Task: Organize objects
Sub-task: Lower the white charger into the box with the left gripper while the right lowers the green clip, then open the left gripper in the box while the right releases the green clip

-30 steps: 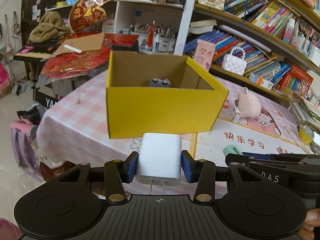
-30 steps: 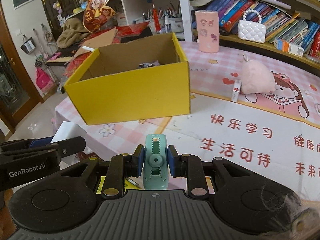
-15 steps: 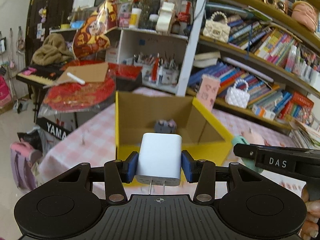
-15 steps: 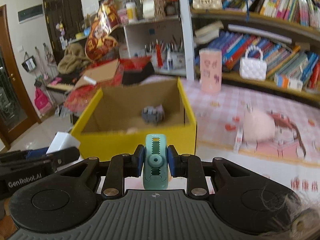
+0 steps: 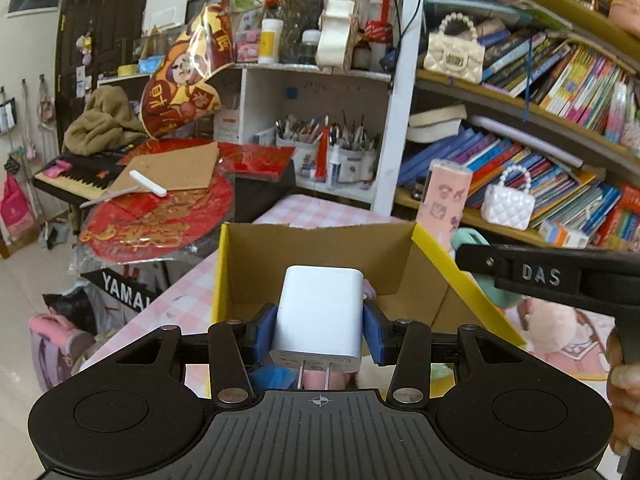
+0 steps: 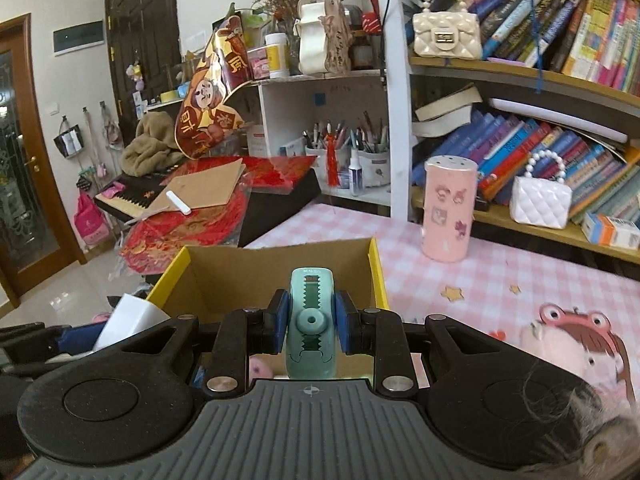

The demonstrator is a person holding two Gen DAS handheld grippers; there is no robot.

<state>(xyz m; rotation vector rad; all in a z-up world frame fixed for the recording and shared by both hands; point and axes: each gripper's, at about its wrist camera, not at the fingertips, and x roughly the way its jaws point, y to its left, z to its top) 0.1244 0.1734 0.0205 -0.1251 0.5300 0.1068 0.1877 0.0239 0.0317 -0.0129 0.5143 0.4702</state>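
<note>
My left gripper (image 5: 319, 322) is shut on a white plug-in charger (image 5: 320, 312), its two prongs pointing back toward the camera. It hangs over the open top of a yellow cardboard box (image 5: 440, 252). My right gripper (image 6: 311, 322) is shut on a mint-green correction-tape dispenser (image 6: 311, 320), held over the same yellow box (image 6: 376, 268). In the right wrist view the charger (image 6: 124, 316) and the left gripper show at lower left. In the left wrist view the right gripper's black arm crosses at the right. Pink and blue items lie inside the box, mostly hidden.
The box stands on a pink checked tablecloth (image 6: 460, 280). A pink cylinder (image 6: 448, 208) stands behind it, a pink plush (image 6: 568, 344) lies to the right. Bookshelves (image 6: 560, 140) line the back. A keyboard (image 5: 76, 176) with red decorations is off the table's left edge.
Both grippers have moved forward and up, from in front of the box's near wall to above its open top, each holding its object as before.
</note>
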